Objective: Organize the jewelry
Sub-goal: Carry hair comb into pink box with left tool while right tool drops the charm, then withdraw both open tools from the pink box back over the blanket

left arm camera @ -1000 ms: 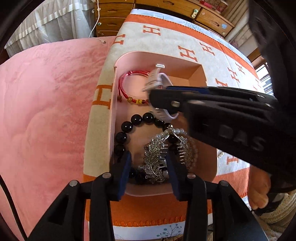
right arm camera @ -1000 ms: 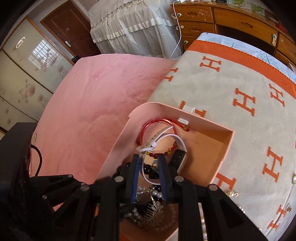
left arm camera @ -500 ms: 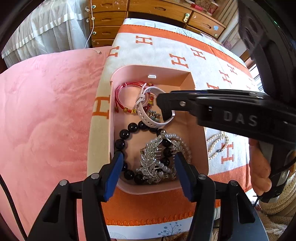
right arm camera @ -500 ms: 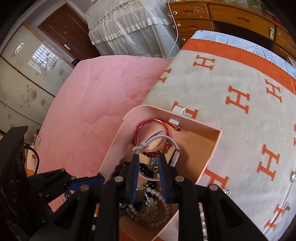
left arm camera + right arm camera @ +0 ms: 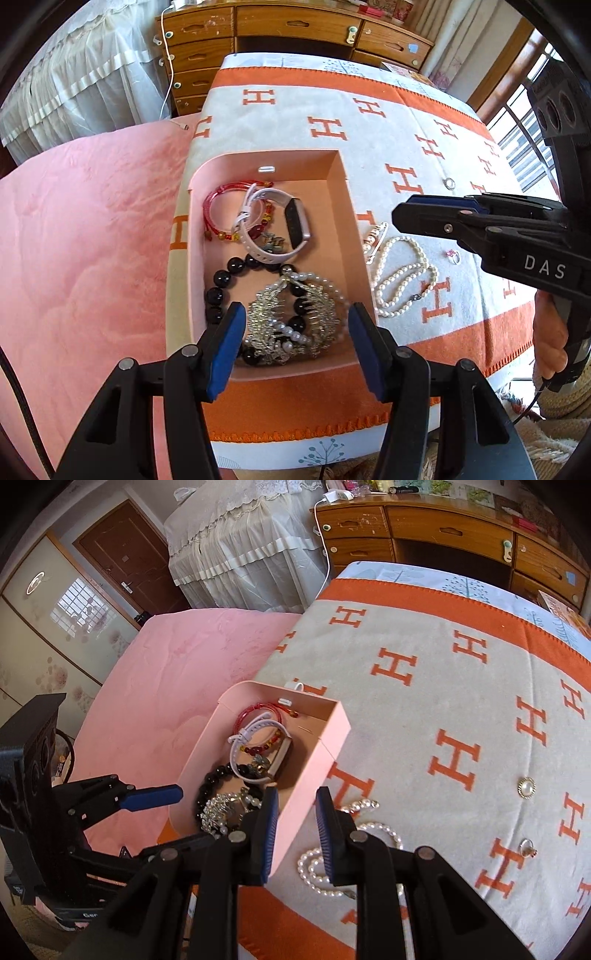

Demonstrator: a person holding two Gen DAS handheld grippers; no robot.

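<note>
A pink box (image 5: 343,192) (image 5: 314,768) on the orange H-pattern blanket holds a white watch (image 5: 280,221) (image 5: 258,731), a red cord bracelet (image 5: 221,199), black beads (image 5: 221,277) and a silver leaf comb (image 5: 291,317). A pearl necklace (image 5: 402,277) (image 5: 317,867) and a pearl clip (image 5: 375,236) lie right of the box. My left gripper (image 5: 295,347) is open and empty over the box's near end. My right gripper (image 5: 295,834) is open and empty above the box's right wall; it also shows in the left wrist view (image 5: 417,214).
Small pieces lie on the blanket at right: a pearl brooch (image 5: 525,787), a ring (image 5: 527,847) (image 5: 453,255) and a silver ring (image 5: 450,182). A pink bedspread (image 5: 92,229) lies left of the box. A wooden dresser (image 5: 295,29) stands behind.
The right gripper let go of the white watch, which now lies in the box, opened, and pulled back to the right. The left gripper opened wider and drew back.
</note>
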